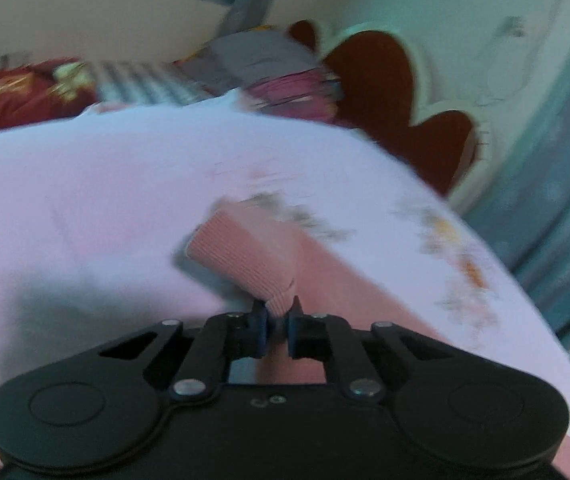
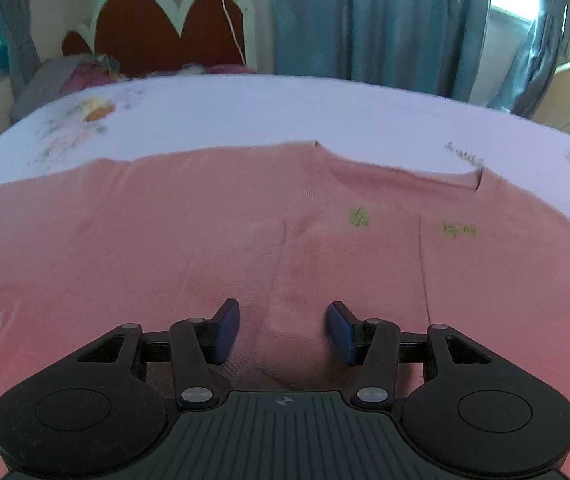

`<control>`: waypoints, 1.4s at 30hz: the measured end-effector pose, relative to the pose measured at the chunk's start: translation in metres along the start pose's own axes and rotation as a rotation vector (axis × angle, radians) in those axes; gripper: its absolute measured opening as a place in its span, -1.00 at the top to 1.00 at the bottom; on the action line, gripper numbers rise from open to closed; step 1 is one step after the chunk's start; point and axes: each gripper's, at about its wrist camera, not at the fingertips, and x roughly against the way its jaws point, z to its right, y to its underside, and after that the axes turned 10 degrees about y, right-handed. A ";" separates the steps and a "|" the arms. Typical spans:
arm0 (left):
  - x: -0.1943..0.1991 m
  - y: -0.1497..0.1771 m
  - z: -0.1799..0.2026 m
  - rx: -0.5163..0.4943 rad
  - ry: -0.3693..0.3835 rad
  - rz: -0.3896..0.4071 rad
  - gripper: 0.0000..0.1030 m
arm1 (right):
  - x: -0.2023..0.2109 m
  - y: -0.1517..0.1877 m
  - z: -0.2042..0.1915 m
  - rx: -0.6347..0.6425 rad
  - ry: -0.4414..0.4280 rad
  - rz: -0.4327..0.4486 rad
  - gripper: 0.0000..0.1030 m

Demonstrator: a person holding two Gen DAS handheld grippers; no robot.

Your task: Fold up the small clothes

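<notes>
A pink knit sweater lies flat on the white bedsheet, neckline toward the far side, with small green embroidery on the chest. In the left wrist view its ribbed sleeve cuff is lifted off the sheet, and my left gripper is shut on the cuff's edge. My right gripper hovers over the sweater's lower middle, where a sleeve lies folded across the body. Its jaws stand apart with no cloth pinched between the blue pads.
A white and brown scalloped headboard stands at the far end of the bed. Pillows and folded blankets pile beside it. Blue curtains hang past the bed's far edge. The sheet has faint flower prints.
</notes>
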 end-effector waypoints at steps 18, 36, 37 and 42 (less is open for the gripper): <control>0.037 0.181 0.309 -0.410 0.687 -0.346 0.84 | 0.074 0.016 0.124 -0.195 0.005 0.092 0.04; 0.063 0.232 0.291 -0.702 0.456 -0.347 -0.25 | 0.063 0.024 0.131 -0.246 -0.149 0.006 -0.61; 0.064 0.227 0.281 -0.707 0.424 -0.333 -0.24 | 0.061 0.024 0.130 -0.244 -0.121 0.004 -0.61; 0.057 0.221 0.242 -0.719 0.274 -0.308 -0.15 | 0.048 0.023 0.120 -0.218 -0.123 -0.035 -0.22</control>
